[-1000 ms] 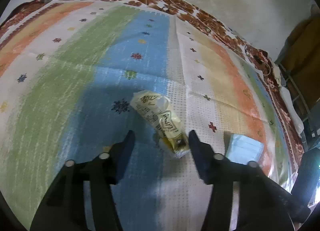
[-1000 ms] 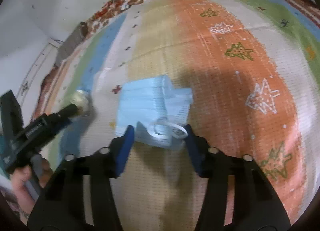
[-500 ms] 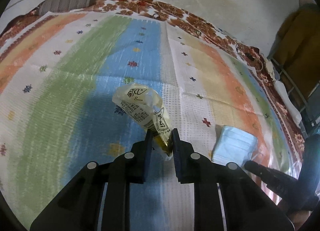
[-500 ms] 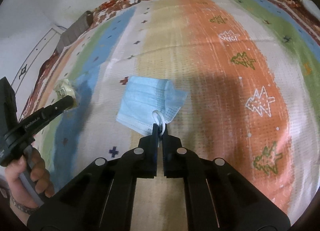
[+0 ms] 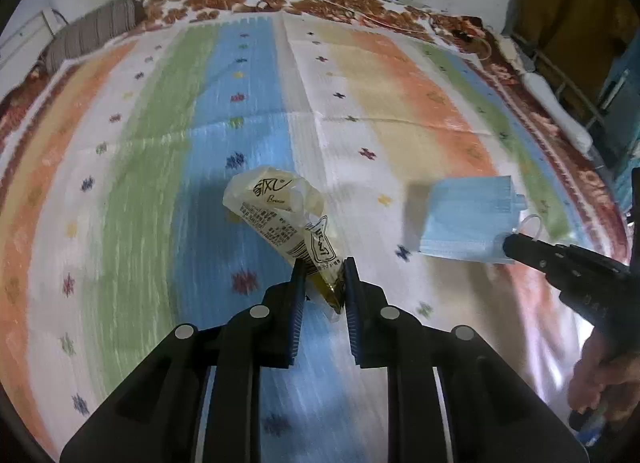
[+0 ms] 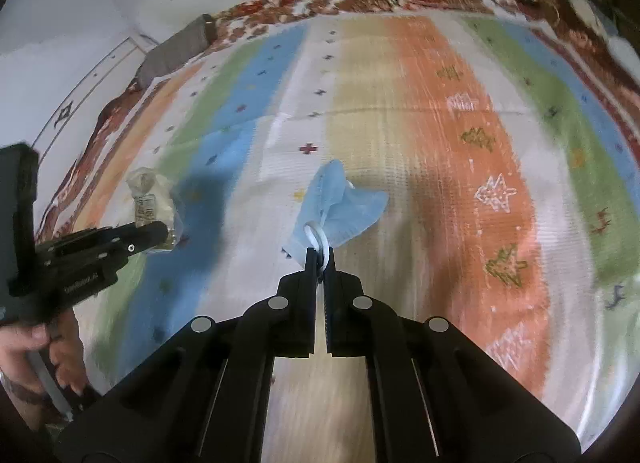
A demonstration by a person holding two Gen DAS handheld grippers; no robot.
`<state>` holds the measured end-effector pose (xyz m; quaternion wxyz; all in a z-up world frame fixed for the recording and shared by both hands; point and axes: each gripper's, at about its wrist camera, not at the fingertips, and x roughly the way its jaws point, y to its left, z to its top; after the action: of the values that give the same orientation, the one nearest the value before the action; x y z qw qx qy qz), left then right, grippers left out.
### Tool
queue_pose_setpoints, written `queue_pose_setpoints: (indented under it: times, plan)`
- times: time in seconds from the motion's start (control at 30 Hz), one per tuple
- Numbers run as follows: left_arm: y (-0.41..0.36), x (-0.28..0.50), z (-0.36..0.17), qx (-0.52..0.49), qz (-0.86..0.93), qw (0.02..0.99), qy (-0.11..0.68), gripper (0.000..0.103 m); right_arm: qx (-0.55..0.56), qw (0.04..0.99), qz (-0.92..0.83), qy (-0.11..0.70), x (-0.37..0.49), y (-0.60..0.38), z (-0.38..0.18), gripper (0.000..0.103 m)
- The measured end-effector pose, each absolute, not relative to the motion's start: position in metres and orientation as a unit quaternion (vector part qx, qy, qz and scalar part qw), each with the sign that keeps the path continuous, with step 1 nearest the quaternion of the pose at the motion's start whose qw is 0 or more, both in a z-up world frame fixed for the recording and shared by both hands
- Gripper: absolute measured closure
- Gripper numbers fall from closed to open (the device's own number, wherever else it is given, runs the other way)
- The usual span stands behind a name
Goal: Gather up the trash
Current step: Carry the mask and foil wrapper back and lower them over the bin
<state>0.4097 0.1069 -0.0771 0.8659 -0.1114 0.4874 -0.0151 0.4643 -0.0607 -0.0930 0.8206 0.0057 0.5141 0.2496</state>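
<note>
Motion blur smears the striped mat (image 5: 256, 111) in both views, so its small star and tree figures read only roughly. The print on the yellowish plastic wrapper (image 5: 276, 215) is partly legible as a barcode and lines of small text, but the words cannot be made out. Its lower tip is hidden between the fingers of the left tool (image 5: 323, 279), which is clamped on that narrow, darker end; the crumpled, puffed upper part stands free above the mat, over its blue stripe. In the right wrist view the wrapper (image 6: 150, 199) appears small and pale, at the tip of the left tool (image 6: 160, 229), whose handle is gripped by a hand (image 6: 38, 359) cut off at the frame edge.

The right tool (image 6: 319, 259) is pressed together on the white ear loop (image 6: 316, 237) of a light blue face mask (image 6: 340, 203), which hangs folded and pleated, lifted off the mat. From the left wrist view the mask (image 5: 468, 219) shows as a flat pleated rectangle, one corner covered by the right tool (image 5: 510, 241).
</note>
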Motion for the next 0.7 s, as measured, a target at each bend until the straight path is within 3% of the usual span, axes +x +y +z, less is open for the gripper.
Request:
queue_pose_setpoints:
  times: [0.7]
  plan:
    - [0.073, 0.281, -0.016, -0.174, -0.020, 0.875, 0.451, 0.087, -0.009, 0.823, 0.319, 0.471, 0.331, -0.081, 0.010, 0.101]
